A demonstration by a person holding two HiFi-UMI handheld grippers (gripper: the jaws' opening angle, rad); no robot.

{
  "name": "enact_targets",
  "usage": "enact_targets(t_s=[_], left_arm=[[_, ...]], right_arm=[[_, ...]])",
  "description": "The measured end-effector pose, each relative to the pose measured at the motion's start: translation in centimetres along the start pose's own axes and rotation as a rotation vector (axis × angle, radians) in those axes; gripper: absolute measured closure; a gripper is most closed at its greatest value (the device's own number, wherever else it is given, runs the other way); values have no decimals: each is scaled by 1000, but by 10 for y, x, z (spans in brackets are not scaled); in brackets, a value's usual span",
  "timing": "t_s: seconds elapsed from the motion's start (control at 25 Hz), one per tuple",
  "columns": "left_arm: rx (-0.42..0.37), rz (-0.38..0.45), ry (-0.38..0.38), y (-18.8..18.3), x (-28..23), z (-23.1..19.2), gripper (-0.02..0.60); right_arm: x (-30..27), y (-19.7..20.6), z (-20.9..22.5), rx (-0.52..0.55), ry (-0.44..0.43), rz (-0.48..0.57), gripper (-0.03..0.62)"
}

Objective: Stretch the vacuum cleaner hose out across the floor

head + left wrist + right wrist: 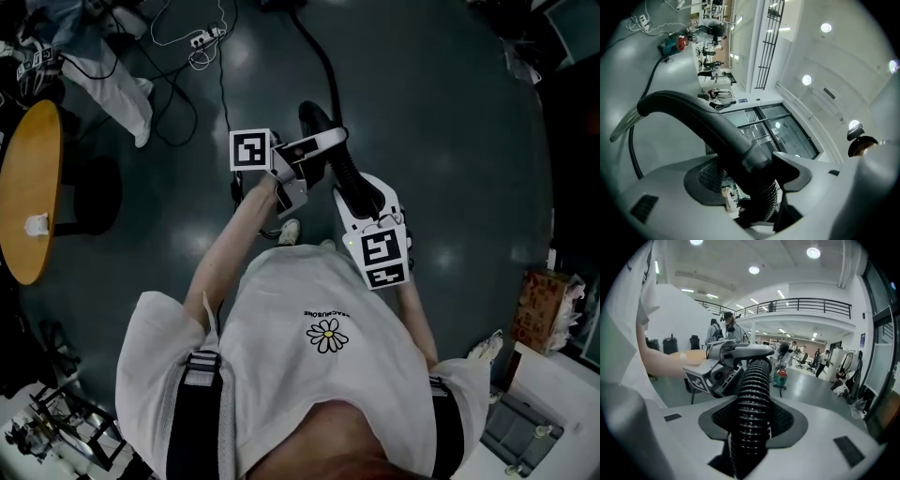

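Observation:
The black vacuum hose (323, 66) runs down the dark floor from the top of the head view to my two grippers, in front of my chest. My left gripper (312, 150) is shut on the hose where its smooth bent end tube (693, 112) meets the ribbed part (766, 197). My right gripper (343, 176) sits just behind it, shut on the ribbed hose (752, 394). In the right gripper view the left gripper (717, 371) holds the hose's far end. A teal and red vacuum cleaner (780, 376) stands further off on the floor.
A round wooden table (28, 187) stands at the left. A power strip with cables (202, 39) lies on the floor at the back. A cardboard box (539, 305) sits at the right. Several people (724, 329) stand in the background of the hall.

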State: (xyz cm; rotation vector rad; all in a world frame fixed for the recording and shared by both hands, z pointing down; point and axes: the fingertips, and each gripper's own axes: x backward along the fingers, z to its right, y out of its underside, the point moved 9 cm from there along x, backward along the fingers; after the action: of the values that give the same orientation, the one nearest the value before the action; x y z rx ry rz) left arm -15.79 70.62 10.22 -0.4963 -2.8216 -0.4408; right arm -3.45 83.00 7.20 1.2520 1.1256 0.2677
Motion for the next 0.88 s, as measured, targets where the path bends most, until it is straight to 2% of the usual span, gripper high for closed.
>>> enact_targets(t_s=[0.24, 0.36, 0.48, 0.64, 0.76, 0.88], left_arm=[[-54, 18, -55, -13, -7, 2, 284], [-67, 36, -142, -25, -8, -5, 284], [-57, 94, -216, -33, -9, -13, 284], [-62, 149, -235, -39, -14, -8, 284], [-68, 222, -246, -49, -17, -11, 284], [-94, 214, -248, -54, -23, -10, 284]], right_arm=[[-4, -6, 13, -111, -22, 15, 441], [-17, -6, 20, -135, 19, -2, 441], [-28, -8, 26, -130, 94, -20, 436], [-26, -19, 29, -124, 134, -4, 433], [-24, -28, 32, -68, 186, 12, 428], [-20, -27, 35, -20, 227, 30, 428]])
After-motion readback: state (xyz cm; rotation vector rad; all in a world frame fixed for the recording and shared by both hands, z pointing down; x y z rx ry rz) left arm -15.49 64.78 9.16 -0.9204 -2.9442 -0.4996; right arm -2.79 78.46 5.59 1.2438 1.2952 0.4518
